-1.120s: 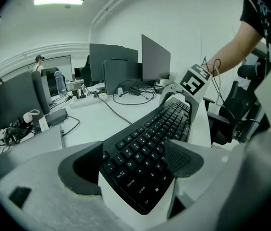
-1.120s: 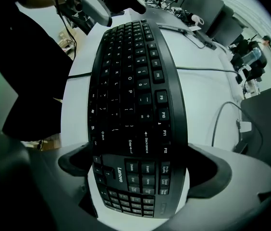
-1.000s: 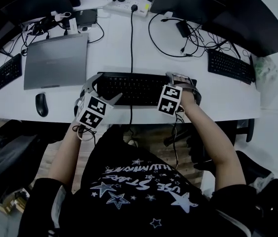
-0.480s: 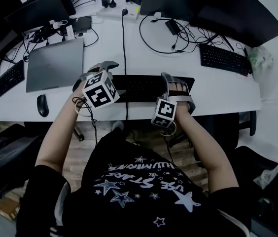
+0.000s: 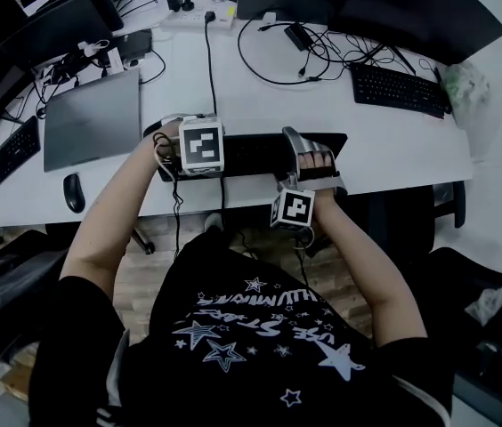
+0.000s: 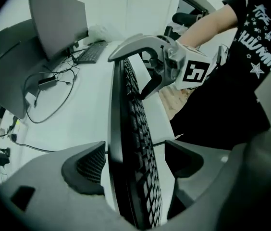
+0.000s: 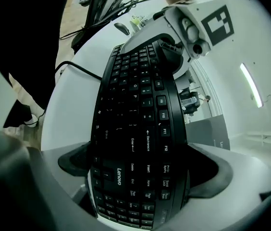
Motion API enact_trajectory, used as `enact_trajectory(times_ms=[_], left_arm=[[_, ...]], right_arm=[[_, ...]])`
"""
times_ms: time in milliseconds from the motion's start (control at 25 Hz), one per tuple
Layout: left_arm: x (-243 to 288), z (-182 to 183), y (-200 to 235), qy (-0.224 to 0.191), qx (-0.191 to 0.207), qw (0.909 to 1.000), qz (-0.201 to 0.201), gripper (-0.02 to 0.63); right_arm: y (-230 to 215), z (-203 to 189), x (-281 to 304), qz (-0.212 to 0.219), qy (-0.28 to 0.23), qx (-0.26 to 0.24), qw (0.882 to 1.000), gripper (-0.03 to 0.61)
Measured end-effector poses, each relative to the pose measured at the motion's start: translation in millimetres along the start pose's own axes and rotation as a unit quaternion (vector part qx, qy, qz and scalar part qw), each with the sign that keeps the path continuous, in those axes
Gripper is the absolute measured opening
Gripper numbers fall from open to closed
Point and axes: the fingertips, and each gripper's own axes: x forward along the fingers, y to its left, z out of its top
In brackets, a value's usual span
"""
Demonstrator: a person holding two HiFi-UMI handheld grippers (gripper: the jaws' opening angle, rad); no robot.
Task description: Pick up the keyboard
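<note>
The black Lenovo keyboard [image 5: 251, 154] lies along the front of the white desk [image 5: 384, 154]. In the left gripper view I see the keyboard [image 6: 135, 129] edge-on. My left gripper [image 6: 135, 165] is closed across its thickness at the left end, one pad behind it and one at the key face. In the head view only the left gripper's marker cube [image 5: 202, 145] shows. My right gripper [image 5: 315, 157] holds the right end. In the right gripper view the keyboard [image 7: 135, 129] fills the gap of the right gripper [image 7: 142, 170], with a pad at each long edge.
A closed grey laptop [image 5: 91, 118] and a black mouse [image 5: 74, 192] lie left of the keyboard. Two more keyboards [image 5: 393, 89] [image 5: 6, 154] sit on the desk's right and left. Monitors [image 5: 393, 7], a power strip [image 5: 198, 16] and loose cables stand behind. The keyboard's cable [image 5: 208, 69] runs back.
My left gripper has swung round onto the keyboard's left end, its cube now facing up. The right gripper has stayed at the right end. The view has shifted.
</note>
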Motion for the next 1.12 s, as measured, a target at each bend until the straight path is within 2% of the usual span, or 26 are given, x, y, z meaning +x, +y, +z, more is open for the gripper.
enact_trajectory(times_ms=[80,160,200,240,400,520,720,760,920,1120], left_arm=[[9.0,-0.6,-10.1,0.014,-0.008,0.9994,-0.03,0.397],[15.5,-0.4,-15.8,0.027,-0.008,0.9987,-0.041,0.393],[17.7,-0.9,-18.2,0.037,-0.009,0.9983,-0.044,0.36],[19.3,-1.7,-19.8,0.046,-0.009,0.9979,-0.045,0.297],[25.8,-6.7,-18.3,0.076,-0.006,0.9968,-0.022,0.214],[30.0,-10.1,-22.2,0.091,-0.018,0.9955,-0.018,0.189],[26.6,-9.0,-33.9,0.106,-0.016,0.9942,-0.009,0.141],[26.6,-8.8,-37.7,0.109,-0.017,0.9939,-0.007,0.102],[27.1,-8.0,-43.8,0.119,-0.02,0.9925,0.022,0.094],[20.9,-6.3,-44.5,0.126,-0.053,0.986,0.096,0.091]], right_arm=[[1.4,-1.2,-2.9,-0.022,-0.002,-0.006,1.0,0.575],[1.6,-0.7,-6.1,-0.043,-0.004,-0.008,0.999,0.575],[1.5,-0.5,-7.5,-0.053,-0.004,-0.008,0.999,0.575],[1.2,-0.7,-8.8,-0.061,-0.005,-0.007,0.998,0.575],[1.1,-1.6,-13.2,-0.076,-0.007,-0.006,0.997,0.575],[3.9,-1.8,-18.6,-0.087,-0.009,-0.008,0.996,0.575],[4.3,-0.4,-36.7,-0.112,-0.024,0.009,0.993,0.574],[6.2,-0.8,-40.5,-0.114,-0.026,0.012,0.993,0.575],[14.1,-5.0,-54.5,-0.12,-0.032,0.033,0.992,0.574],[11.9,-22.8,-80.4,-0.143,-0.029,0.086,0.986,0.574]])
